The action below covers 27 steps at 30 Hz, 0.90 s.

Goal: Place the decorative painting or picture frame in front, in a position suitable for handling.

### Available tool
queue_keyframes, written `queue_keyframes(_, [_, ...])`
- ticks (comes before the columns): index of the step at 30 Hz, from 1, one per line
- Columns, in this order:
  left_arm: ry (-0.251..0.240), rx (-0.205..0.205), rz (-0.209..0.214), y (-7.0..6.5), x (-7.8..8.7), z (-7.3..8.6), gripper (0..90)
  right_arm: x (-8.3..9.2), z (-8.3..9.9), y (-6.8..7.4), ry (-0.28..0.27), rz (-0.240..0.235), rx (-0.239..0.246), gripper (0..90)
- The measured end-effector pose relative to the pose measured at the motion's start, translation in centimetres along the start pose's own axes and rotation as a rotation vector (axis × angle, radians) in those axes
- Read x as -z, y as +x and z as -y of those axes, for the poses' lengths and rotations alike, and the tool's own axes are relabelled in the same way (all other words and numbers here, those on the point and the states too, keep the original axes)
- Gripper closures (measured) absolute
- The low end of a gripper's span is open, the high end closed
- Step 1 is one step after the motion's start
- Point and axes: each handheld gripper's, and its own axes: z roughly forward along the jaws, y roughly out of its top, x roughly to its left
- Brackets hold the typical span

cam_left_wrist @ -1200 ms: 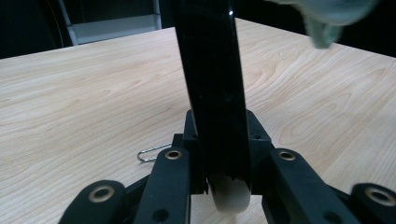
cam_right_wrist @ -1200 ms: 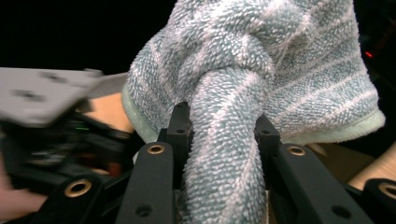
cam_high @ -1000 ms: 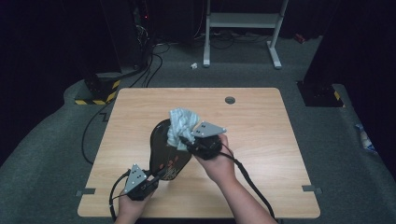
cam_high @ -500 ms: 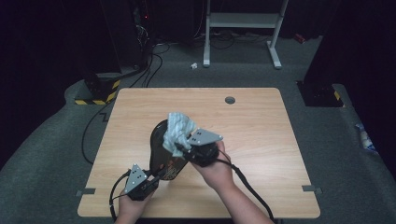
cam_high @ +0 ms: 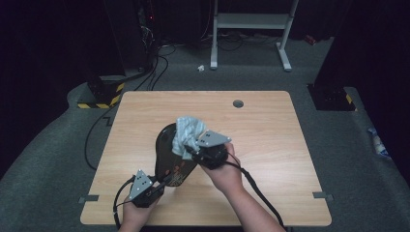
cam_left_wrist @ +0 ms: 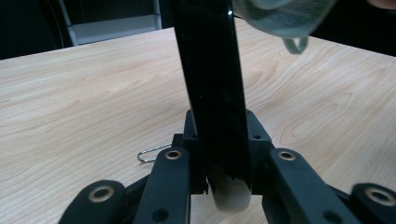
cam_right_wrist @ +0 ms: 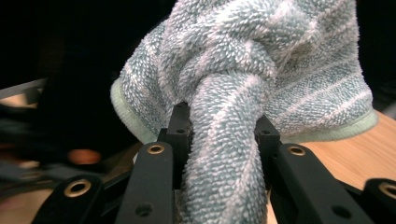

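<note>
Towel (cam_high: 186, 135), bunched, sits on dark paddle-shaped board (cam_high: 167, 154) held tilted above counter (cam_high: 270, 145); right gripper (cam_high: 193, 151) jaws pinching towel, left gripper (cam_high: 162, 183) jaws clamped on board's near end; prob. wiping step; next needs steady strokes w/ firm hold.

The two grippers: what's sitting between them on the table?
In the high view, a dark board-like object spans between them: the left gripper clamps its near end, while the right gripper presses a striped cloth against it.
</note>
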Motion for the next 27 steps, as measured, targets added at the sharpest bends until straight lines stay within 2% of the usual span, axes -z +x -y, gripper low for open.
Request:
queue_keyframes(1, [0.0,0.0,0.0,0.0,0.0,0.0,76.7,0.0,0.0,0.0,0.0,0.0,0.0,68.1])
queue_keyframes(2, [0.0,0.0,0.0,0.0,0.0,0.0,76.7,-0.2,0.3,-1.7,0.011,0.028,-0.043,68.2])
queue_keyframes(3, [0.0,0.0,0.0,0.0,0.0,0.0,76.7,-0.3,0.4,-2.2,0.016,0.037,-0.055,68.1])
queue_keyframes(4, [0.001,-0.001,0.0,0.0,0.0,0.0,76.7,-0.3,0.4,-2.2,0.016,0.037,-0.055,68.1])
queue_keyframes(7, [-0.001,0.0,-0.001,0.0,0.0,0.0,76.8,-0.5,0.7,-3.7,0.036,0.066,-0.085,68.1])
queue_keyframes(9, [-0.001,0.0,-0.001,0.0,0.0,0.0,76.7,-0.4,0.6,-3.6,0.036,0.062,-0.084,68.1])
queue_keyframes(10, [-0.001,-0.001,0.0,0.0,0.0,0.0,76.8,-0.1,0.4,-2.6,0.025,0.047,-0.061,68.1])
queue_keyframes(11, [-0.001,-0.001,0.0,0.0,0.0,0.0,76.7,-0.1,0.4,-2.6,0.025,0.047,-0.061,68.1])
queue_keyframes(12, [0.0,-0.002,-0.001,0.0,0.0,0.0,76.8,0.2,0.2,-1.2,0.01,0.013,-0.038,68.1])
queue_keyframes(14, [0.001,-0.002,-0.001,0.0,0.0,0.0,76.8,0.5,-0.1,0.2,-0.005,-0.02,-0.009,68.1])
queue_keyframes(15, [-0.002,0.0,-0.002,0.0,0.0,0.0,76.8,0.5,-0.1,0.2,-0.005,-0.02,-0.009,68.1])
queue_keyframes(16, [-0.002,0.001,-0.002,0.0,0.0,0.0,76.8,0.9,-0.4,2.1,-0.022,-0.063,0.024,68.1])
queue_keyframes(17, [-0.002,0.001,-0.002,0.0,0.0,0.0,76.8,0.9,-0.4,2.1,-0.022,-0.063,0.024,68.1])
queue_keyframes(18, [-0.002,0.001,-0.002,0.0,-0.1,0.0,76.8,1.1,-0.6,4.3,-0.027,-0.106,0.077,68.1])
queue_keyframes(19, [-0.002,0.001,-0.002,0.0,-0.1,0.0,76.8,1.1,-0.6,4.3,-0.027,-0.106,0.077,68.1])
queue_keyframes(20, [-0.002,0.003,-0.001,0.0,-0.1,0.0,76.8,1.3,-0.7,5.8,-0.027,-0.122,0.112,67.9])
queue_keyframes(21, [-0.002,0.003,-0.001,0.0,-0.1,0.0,76.8,1.3,-0.7,5.8,-0.027,-0.122,0.112,67.9])
queue_keyframes(22, [-0.002,0.003,-0.001,0.0,-0.1,0.0,76.8,1.4,-0.8,6.6,-0.03,-0.129,0.132,67.9])
queue_keyframes(24, [-0.002,0.004,0.0,0.0,-0.1,0.0,76.9,1.3,-0.8,6.5,-0.029,-0.123,0.135,67.9])
queue_keyframes(26, [-0.001,0.006,0.001,0.0,-0.1,0.0,76.9,1.0,-0.7,5.6,-0.016,-0.114,0.115,67.9])
queue_keyframes(27, [0.0,0.005,0.001,0.1,0.0,0.0,76.9,0.7,-0.5,4.6,-0.008,-0.085,0.102,68.0])
